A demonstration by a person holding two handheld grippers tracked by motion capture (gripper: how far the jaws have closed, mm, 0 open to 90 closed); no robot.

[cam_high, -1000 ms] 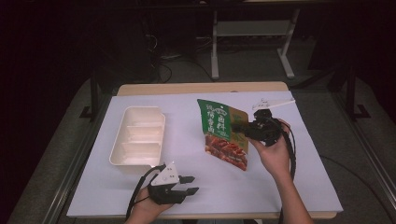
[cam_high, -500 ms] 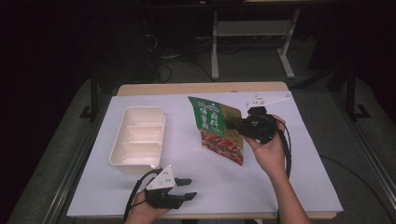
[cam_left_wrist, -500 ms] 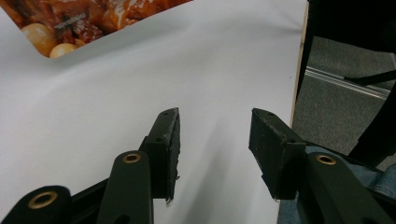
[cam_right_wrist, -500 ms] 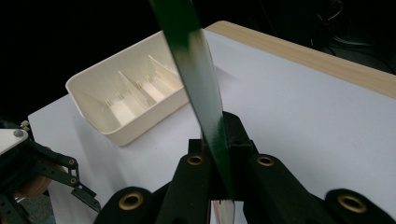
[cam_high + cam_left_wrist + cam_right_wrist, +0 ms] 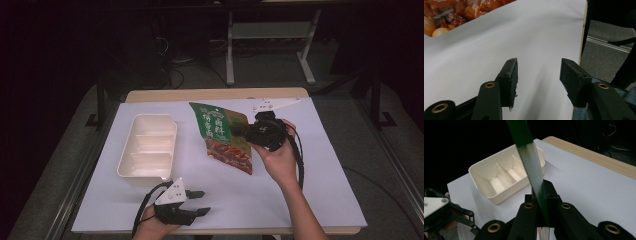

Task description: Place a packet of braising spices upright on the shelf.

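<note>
- The right gripper [image 5: 246, 134] has its two black jaws pinched tight on the edge of a flat green snack pouch printed with glazed meat [image 5: 223, 136], which hangs lifted above the table, tilted, its lower corner nearest the sheet.
- In the right gripper view the pouch [image 5: 530, 162] runs edge-on up from between the closed pads.
- The left gripper [image 5: 202, 202] rests low at the near edge, jaws apart with nothing between them (they have just been widening); bare sheet shows in the gap.
- A white sheet covering the light wooden table [image 5: 310, 165] lies smooth; the wood shows along the far edge.
- A cream plastic tray with three compartments [image 5: 148, 151] sits left of the pouch, well apart from it, every compartment empty.
- Beyond the table, a dark room with grey floor and a white metal stand [image 5: 272, 35].
</note>
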